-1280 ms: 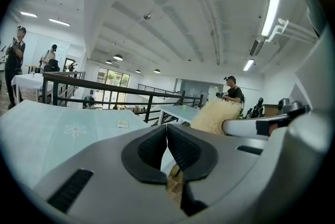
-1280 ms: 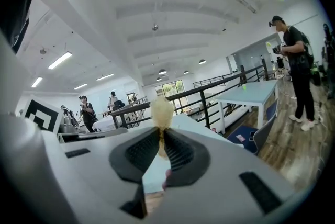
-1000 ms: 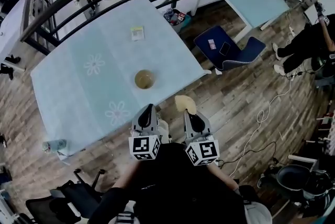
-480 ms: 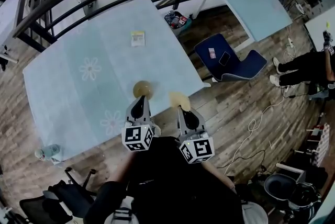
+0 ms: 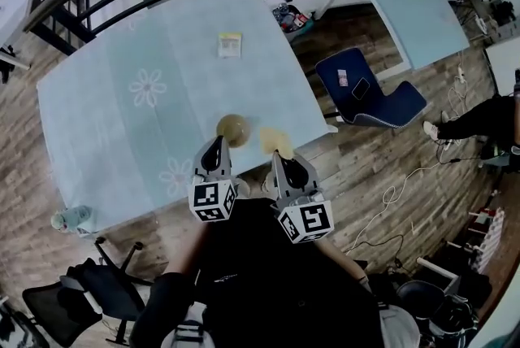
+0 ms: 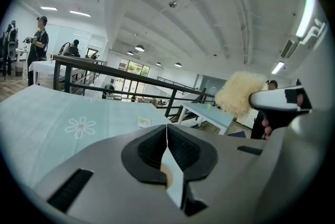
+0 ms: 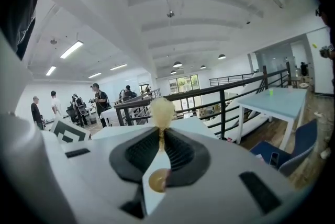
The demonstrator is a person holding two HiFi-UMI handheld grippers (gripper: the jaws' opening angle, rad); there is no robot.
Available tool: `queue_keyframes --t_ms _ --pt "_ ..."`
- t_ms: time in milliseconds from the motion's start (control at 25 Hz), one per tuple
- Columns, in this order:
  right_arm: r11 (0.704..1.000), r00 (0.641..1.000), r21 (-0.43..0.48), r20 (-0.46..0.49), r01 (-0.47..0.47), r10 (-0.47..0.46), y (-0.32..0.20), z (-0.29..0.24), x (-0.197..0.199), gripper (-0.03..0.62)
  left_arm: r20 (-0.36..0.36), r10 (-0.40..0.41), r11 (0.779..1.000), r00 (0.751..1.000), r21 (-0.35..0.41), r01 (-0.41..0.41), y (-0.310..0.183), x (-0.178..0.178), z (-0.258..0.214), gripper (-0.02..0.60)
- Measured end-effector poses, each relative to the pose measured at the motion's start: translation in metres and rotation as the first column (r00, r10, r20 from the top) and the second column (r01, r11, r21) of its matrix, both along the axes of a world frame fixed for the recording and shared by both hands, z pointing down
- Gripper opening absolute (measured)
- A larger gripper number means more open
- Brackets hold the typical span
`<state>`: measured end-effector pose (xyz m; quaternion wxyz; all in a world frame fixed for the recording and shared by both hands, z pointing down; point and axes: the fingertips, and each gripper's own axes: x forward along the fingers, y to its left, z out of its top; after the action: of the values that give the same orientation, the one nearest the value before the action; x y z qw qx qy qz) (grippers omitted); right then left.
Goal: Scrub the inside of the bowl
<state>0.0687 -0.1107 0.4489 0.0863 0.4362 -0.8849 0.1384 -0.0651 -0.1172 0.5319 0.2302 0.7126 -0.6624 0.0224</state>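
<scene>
Bowl sits just ahead of clenched, empty left tongs, left of scrubber gripped by right tongs.

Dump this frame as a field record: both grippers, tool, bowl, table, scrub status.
left gripper: shut, nothing between its jaws; tips close to the bowl's near rim
right gripper: shut on the scrubber's handle
scrubber: pale fluffy head, in the air beside the bowl, not inside it
bowl: tan, upright, near the table's front edge
table: light blue cloth with flower prints
other: small packet toward the far side of the table; blue chair on the floor beyond
scrub status: not yet begun
</scene>
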Motion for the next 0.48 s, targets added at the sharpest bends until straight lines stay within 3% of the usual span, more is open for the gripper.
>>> queue_keyframes --t_ms 240,480 --pt "0.996 0.996 -0.024 -0.019 0.087 -0.087 -0.013 0.01 -0.011 0.038 0.002 -0.06 0.996 0.998 -0.068 0.06 -0.003 -0.016 0.026 0.015" --pt "0.98 0.98 -0.03 -0.03 0.196 -0.197 -0.041 0.012 -0.02 0.038 0.026 -0.181 0.976 0.983 -0.12 0.183 -0.009 -0.03 0.045 0.015"
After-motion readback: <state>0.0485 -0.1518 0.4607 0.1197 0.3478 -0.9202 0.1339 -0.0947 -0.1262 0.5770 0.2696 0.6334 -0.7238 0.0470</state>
